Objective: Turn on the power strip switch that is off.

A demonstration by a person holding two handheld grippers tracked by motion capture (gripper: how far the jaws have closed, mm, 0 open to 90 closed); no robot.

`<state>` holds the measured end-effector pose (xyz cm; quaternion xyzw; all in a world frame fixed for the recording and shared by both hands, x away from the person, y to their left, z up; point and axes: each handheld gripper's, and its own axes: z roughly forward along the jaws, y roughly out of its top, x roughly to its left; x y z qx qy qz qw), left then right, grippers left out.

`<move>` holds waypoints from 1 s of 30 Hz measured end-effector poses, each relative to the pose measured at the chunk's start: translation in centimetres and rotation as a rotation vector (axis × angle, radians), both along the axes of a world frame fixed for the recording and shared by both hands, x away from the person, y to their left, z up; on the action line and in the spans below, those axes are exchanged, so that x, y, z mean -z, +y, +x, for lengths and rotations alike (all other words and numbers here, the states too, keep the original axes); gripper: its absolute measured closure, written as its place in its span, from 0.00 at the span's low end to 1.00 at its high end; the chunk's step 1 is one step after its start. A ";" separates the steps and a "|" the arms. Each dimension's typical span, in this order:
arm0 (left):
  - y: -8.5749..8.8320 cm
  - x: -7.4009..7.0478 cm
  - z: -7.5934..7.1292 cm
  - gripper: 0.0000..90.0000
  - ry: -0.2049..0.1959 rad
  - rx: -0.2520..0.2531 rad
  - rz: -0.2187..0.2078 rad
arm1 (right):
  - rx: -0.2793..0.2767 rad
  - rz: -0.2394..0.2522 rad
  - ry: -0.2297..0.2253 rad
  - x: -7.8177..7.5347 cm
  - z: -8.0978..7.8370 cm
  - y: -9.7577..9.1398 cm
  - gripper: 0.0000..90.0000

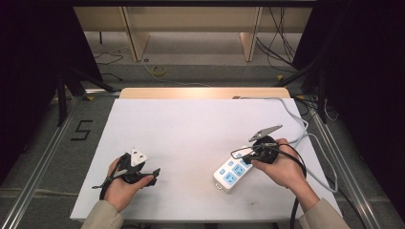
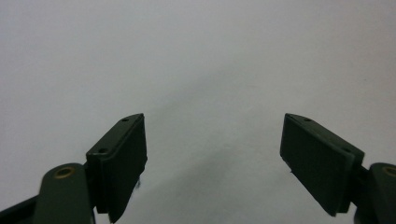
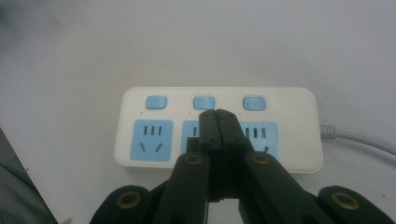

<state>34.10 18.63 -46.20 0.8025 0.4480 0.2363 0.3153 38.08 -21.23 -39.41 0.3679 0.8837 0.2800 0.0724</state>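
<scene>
A white power strip [image 1: 228, 175] [image 3: 299, 122] with three blue sockets and three blue buttons lies on the white table [image 1: 191, 133], right of centre. My right gripper [image 1: 243, 157] [image 3: 217, 115] is shut with nothing in it; its tips sit over the middle socket, just below the middle button [image 3: 204, 102]. Whether they touch the strip I cannot tell. My left gripper [image 1: 138, 172] [image 2: 212, 122] rests near the front left of the table, jaws wide open over bare tabletop, nothing between them.
The strip's grey cord [image 1: 297, 120] [image 3: 359, 141] runs off the table's right and back edges. A wooden strip [image 1: 205, 93] borders the far edge. Beyond lie floor, loose cables [image 1: 157, 70] and dark curtains on both sides.
</scene>
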 end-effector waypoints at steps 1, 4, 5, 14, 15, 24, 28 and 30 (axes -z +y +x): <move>0.0 0.0 0.0 0.25 -0.003 0.000 -0.001 | -0.001 0.000 0.001 0.0 0.0 0.0 1.00; 0.0 -0.1 0.0 0.25 -0.005 0.000 0.000 | -0.004 0.001 0.002 0.0 0.1 0.2 1.00; 0.0 -0.1 0.0 0.25 -0.005 0.000 0.000 | -0.006 -0.001 0.001 0.0 0.1 0.2 1.00; 0.0 -0.1 0.0 0.25 -0.003 0.000 -0.001 | -0.016 -0.005 0.006 -0.1 0.1 0.7 1.00; 0.0 -0.1 0.0 0.25 -0.003 0.000 -0.001 | -0.019 -0.006 0.005 -0.1 0.1 0.8 1.00; 0.0 -0.1 0.0 0.25 -0.009 -0.001 -0.002 | -0.028 -0.011 0.010 -0.1 0.2 1.2 1.00; 0.0 -0.1 0.0 0.25 -0.009 -0.003 -0.002 | -0.036 -0.017 0.008 -0.1 0.2 1.3 1.00; 0.0 -0.1 0.0 0.25 -0.006 -0.002 -0.002 | -0.034 -0.015 0.012 -0.1 0.2 1.5 1.00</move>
